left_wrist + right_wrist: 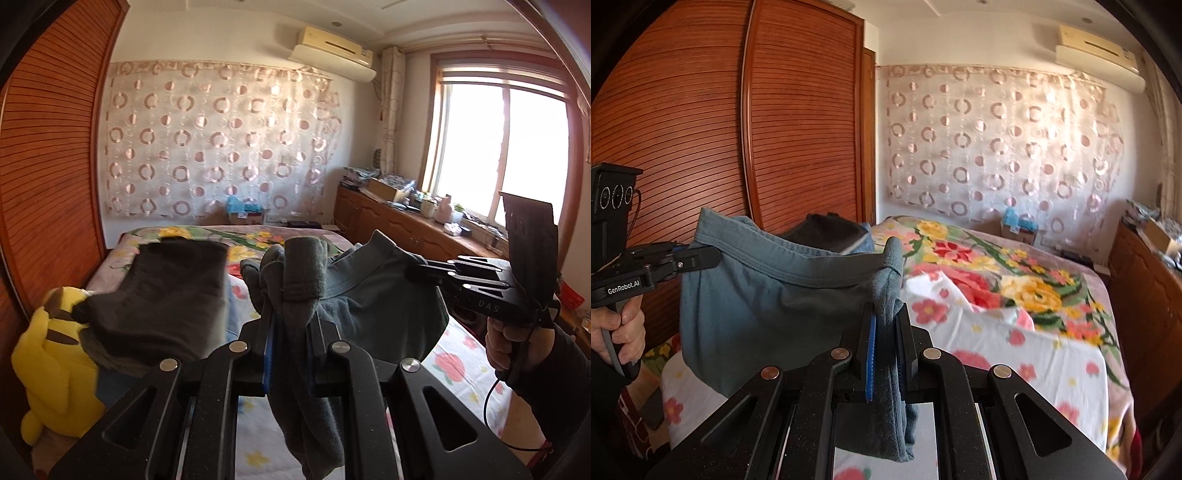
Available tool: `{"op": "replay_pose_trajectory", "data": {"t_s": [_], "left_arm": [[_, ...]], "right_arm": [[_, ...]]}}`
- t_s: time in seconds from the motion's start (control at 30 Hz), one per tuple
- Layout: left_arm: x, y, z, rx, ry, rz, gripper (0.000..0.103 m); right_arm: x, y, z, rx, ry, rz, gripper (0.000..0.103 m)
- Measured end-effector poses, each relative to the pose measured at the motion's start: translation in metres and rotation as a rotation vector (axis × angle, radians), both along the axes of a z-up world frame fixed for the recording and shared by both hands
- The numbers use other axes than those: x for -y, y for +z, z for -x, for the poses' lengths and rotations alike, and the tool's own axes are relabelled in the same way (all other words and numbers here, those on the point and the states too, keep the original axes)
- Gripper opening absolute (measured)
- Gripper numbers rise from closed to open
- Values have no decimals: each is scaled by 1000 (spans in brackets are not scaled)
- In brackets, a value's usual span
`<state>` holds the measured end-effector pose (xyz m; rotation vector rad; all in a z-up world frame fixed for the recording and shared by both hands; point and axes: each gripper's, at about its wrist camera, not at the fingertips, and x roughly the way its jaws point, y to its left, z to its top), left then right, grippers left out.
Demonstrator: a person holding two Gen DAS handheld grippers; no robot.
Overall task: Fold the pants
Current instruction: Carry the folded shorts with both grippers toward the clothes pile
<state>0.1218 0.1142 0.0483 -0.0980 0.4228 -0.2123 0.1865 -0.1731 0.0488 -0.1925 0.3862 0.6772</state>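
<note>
Grey-blue pants hang in the air above the bed, their waistband stretched between both grippers. My right gripper is shut on one end of the waistband, with cloth bunched between its blue pads. My left gripper is at the far left of the right wrist view, shut on the other end. In the left wrist view the left gripper pinches a thick fold of the pants. The right gripper grips the band at the right. A blurred dark grey cloth hangs at the left; whether it belongs to the pants is unclear.
Below lies a bed with a floral blanket and a white flowered sheet. A yellow plush toy sits at the bed's left edge by the slatted wooden wardrobe. A cluttered wooden cabinet runs under the window.
</note>
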Motion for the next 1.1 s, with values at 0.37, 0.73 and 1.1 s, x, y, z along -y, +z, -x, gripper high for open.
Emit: {"op": "replay_pose_trajectory", "data": {"t_s": [0.37, 0.73, 1.1], "left_arm": [[-43, 15, -32, 39, 89, 13, 14], [-85, -3, -34, 63, 242, 70, 14], [-101, -37, -36, -4, 363, 80, 14]], "right_arm": [[-48, 21, -80, 49, 78, 40, 9], [-112, 25, -148, 109, 164, 90, 9], [-181, 0, -198, 78, 221, 161, 11]]}}
